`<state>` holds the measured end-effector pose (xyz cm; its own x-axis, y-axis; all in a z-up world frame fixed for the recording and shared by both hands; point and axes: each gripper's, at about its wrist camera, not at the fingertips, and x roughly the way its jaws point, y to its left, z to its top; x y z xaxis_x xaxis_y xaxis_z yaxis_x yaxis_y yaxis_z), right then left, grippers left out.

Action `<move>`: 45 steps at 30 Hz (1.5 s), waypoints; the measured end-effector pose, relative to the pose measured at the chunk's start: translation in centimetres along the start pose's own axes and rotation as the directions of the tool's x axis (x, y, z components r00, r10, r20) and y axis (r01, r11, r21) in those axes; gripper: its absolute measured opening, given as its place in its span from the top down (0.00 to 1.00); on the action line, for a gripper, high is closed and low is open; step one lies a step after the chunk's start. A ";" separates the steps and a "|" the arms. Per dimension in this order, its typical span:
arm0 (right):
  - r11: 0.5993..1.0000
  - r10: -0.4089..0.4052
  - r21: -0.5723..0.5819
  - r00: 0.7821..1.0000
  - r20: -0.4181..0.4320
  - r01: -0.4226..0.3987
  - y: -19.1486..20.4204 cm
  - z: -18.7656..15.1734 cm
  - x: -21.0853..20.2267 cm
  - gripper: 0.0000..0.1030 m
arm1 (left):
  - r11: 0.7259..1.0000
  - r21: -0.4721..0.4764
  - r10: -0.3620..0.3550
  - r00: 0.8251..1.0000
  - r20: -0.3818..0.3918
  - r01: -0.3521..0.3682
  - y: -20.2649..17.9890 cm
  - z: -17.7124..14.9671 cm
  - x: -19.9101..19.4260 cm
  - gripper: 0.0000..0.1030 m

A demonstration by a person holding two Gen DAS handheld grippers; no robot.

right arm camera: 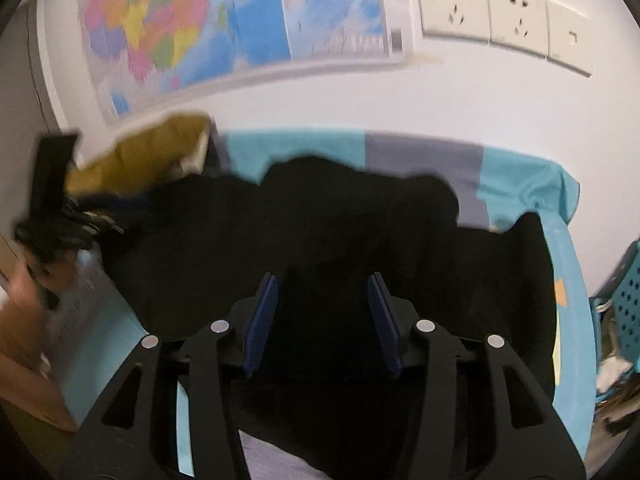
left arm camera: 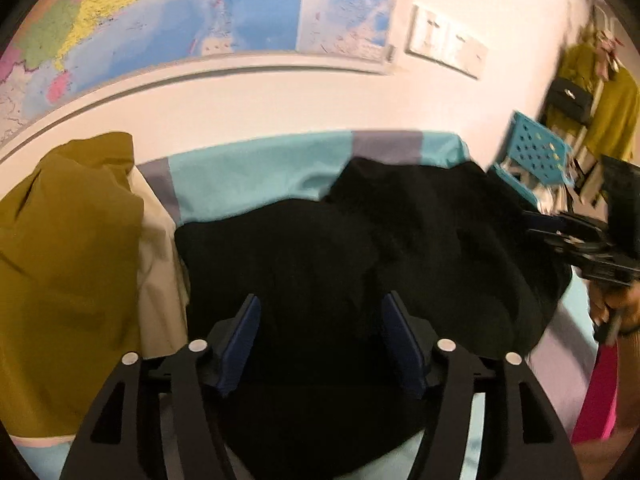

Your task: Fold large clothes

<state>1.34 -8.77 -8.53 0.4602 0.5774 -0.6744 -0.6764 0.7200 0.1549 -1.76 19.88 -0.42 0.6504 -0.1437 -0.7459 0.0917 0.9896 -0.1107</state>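
Observation:
A large black garment (left arm camera: 420, 232) lies rumpled across a turquoise and grey sheet (left arm camera: 248, 172). My left gripper (left arm camera: 320, 308) hovers over its near part, blue pads well apart with only the cloth lying below them. In the left wrist view the right gripper (left arm camera: 536, 226) comes in from the right edge, held by a hand, over the garment's right side. In the right wrist view my right gripper (right arm camera: 322, 284) stands open over the black garment (right arm camera: 360, 220), nothing pinched between its pads. The left gripper (right arm camera: 116, 212) shows blurred at the garment's left edge.
An olive garment (left arm camera: 68, 260) and a cream cloth (left arm camera: 160, 260) are heaped at the left of the sheet. A wall with a map (left arm camera: 160, 20) and sockets (right arm camera: 500, 16) rises right behind. A turquoise perforated basket (left arm camera: 532, 152) stands to the right.

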 end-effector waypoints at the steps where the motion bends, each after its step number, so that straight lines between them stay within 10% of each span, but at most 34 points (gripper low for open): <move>1: 1.000 -0.004 0.013 1.000 -0.019 0.004 -0.4 -0.3 0.6 0.57 | 1.000 0.003 0.013 1.000 -0.016 -0.013 0.1 -0.4 0.5 0.39; 6: 0.989 0.042 0.145 0.999 -0.010 -0.040 -2.9 -0.9 2.6 0.64 | 0.996 -0.086 0.024 0.999 -0.044 -0.028 2.1 -1.2 3.3 0.39; 16: 0.975 -0.017 0.220 0.980 0.199 -0.027 -4.0 -3.8 -8.8 0.33 | 0.991 -0.129 0.037 0.994 0.101 -0.024 1.9 -3.0 -2.7 0.31; 28: 0.934 -0.049 0.357 0.996 0.070 0.021 -7.1 -11.2 -7.1 0.25 | 0.979 -0.206 0.007 0.999 0.038 0.001 1.9 -8.3 -3.2 0.19; 31: 0.936 -0.021 0.352 0.997 0.071 -0.005 -6.8 -11.0 -5.7 0.30 | 0.981 -0.192 0.005 1.000 0.030 0.000 1.0 -8.0 -1.8 0.19; 34: 0.940 -0.039 0.342 0.994 0.098 0.003 -6.8 -10.5 -6.2 0.62 | 0.964 -0.265 0.002 1.000 0.016 0.002 1.0 -7.6 0.0 0.22; 40: 0.939 -0.033 0.341 0.978 0.207 -0.040 -6.8 -9.3 -10.7 0.87 | 0.937 -0.335 -0.086 0.995 0.050 0.098 1.1 -7.1 -1.1 0.74; 45: 0.948 -0.105 0.319 0.932 0.346 -0.011 -7.3 -8.8 -17.2 0.97 | 0.833 -0.450 -0.307 0.946 0.108 0.322 3.2 -7.9 -5.2 0.80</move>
<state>-6.69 -27.33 -4.38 0.6990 0.5957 -0.3956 -0.4626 0.7986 0.3850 -10.79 23.77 -2.09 0.6683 -0.4393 -0.6004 -0.0540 0.7763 -0.6281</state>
